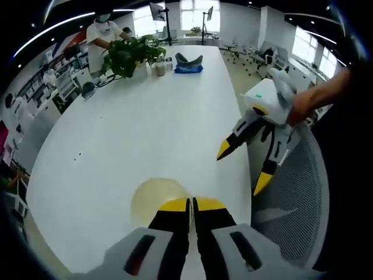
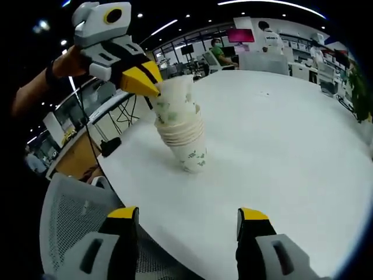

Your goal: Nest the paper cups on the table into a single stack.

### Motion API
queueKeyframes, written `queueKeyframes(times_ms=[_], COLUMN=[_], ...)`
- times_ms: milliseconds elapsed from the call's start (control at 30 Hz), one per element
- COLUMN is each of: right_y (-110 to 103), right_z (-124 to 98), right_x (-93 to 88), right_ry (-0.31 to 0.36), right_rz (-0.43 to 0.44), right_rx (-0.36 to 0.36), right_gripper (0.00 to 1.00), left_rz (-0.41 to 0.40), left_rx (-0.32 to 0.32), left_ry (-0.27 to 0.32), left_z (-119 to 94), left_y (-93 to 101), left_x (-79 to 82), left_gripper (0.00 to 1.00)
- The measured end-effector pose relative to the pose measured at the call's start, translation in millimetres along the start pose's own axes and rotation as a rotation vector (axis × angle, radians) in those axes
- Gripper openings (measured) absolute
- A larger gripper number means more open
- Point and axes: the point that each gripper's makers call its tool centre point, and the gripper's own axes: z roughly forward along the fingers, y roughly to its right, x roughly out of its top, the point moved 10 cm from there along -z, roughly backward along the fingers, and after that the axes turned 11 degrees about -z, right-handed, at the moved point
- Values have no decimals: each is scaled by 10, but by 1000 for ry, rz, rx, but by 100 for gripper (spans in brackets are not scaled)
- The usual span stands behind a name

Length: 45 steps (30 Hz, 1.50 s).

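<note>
A stack of several white paper cups (image 2: 185, 137) with green print stands near the table's edge, leaning a little. My left gripper (image 2: 147, 83) comes in from the upper left and is shut on the rim of the top cup (image 2: 175, 96). In the left gripper view I look down into that cup (image 1: 152, 199), with my left gripper (image 1: 191, 204) pinching its rim. My right gripper (image 2: 189, 214) is open and empty, short of the stack and low by the table's edge. It hangs open off the table's right side (image 1: 243, 168).
The long white table (image 1: 157, 116) runs away from me. At its far end stand a potted plant (image 1: 129, 53), a blue holder (image 1: 188, 65) and small jars. A grey mesh chair (image 1: 294, 198) sits by the near edge. People stand in the office behind.
</note>
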Motion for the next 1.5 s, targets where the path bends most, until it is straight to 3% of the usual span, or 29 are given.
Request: queueKeyframes(times_ms=[300,500,633,733,800,900,1133,1333,1500], right_y=[2,15,27,73,115,178,312,330,297], right_z=[-10,-5,26,55,73,118,281,455,585], right_x=[17,33,76,146,200,321,637,708,781], right_ry=[1,-1,-4,-4,1,14,26,-16,-35], right_rz=[-1,-8,-23,-42,-54,-88,-231,-308,-372], right_rx=[-2,0,7,10,11,12,42,79,112], right_gripper=[69,69,69,69,69,69,71,71,69], left_rz=[6,1,-32,-58,-93,-113,-141,-116,-90], left_rx=[7,26,56,128,141,155,116,100,91], left_ry=[-6,19,65,101,87,66,27,-16,-49], left_z=[-8,-61,-105,-116,-85,-46,114,347,465], left_y=[20,-22,-100,-160,-259,-294,-256,-280,-216], left_x=[-34,-55,-100,-195,-318,-462,-643,-721,-668], left_gripper=[3,14,26,44,55,62,64,62,59])
